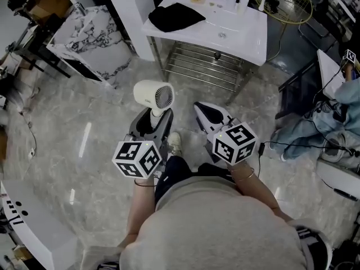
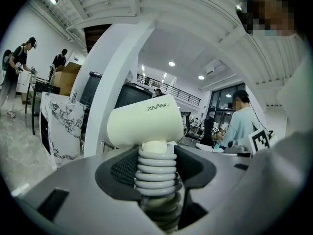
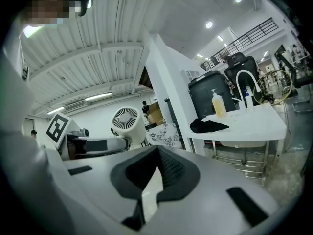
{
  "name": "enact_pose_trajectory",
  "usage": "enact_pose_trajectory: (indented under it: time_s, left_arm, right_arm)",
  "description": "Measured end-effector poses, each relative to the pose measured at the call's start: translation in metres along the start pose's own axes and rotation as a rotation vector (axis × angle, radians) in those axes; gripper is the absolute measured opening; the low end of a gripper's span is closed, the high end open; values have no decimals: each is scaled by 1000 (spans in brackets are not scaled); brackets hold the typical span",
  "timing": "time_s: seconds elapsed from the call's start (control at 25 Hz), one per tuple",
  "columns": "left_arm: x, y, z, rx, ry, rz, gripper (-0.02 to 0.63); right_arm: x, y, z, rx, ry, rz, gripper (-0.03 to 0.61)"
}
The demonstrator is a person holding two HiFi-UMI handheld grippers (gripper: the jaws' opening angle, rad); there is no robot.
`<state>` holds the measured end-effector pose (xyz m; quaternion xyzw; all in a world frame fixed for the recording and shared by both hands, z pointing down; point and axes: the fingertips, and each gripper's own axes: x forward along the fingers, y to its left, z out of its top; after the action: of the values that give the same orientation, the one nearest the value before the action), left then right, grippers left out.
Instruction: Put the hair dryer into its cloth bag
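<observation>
Before the washstand, the left gripper pinches the hair dryer by its handle for transport. The right gripper, jaws pressed together and empty, is free for the cloth bag atop it.

— What sort of place is this?
— A big open work hall, more lab or studio than home, with a bathroom corner staged in it. At the top of the head view a white washbasin sits on a bare metal rack, beside a marble-patterned cabinet.
— And the hall itself?
— Loose cables lie at upper right. The left gripper view shows cardboard boxes and people at far left, and a railed gallery mid-frame.
</observation>
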<state>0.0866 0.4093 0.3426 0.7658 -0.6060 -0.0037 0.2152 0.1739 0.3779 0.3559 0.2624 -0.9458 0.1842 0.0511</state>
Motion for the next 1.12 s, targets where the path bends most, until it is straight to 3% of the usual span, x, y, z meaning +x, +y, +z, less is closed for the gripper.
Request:
enact_pose_trajectory:
  time_s: [0.6,1.12]
  left_arm:
    - [112,144,76,24,74,-59,225]
    - [172,192,93,-13,127,-116,225]
  right_arm:
    - [183,-52,63,54,-69,-41,-2]
    - [249,-89,73,54,-5,-89,-2]
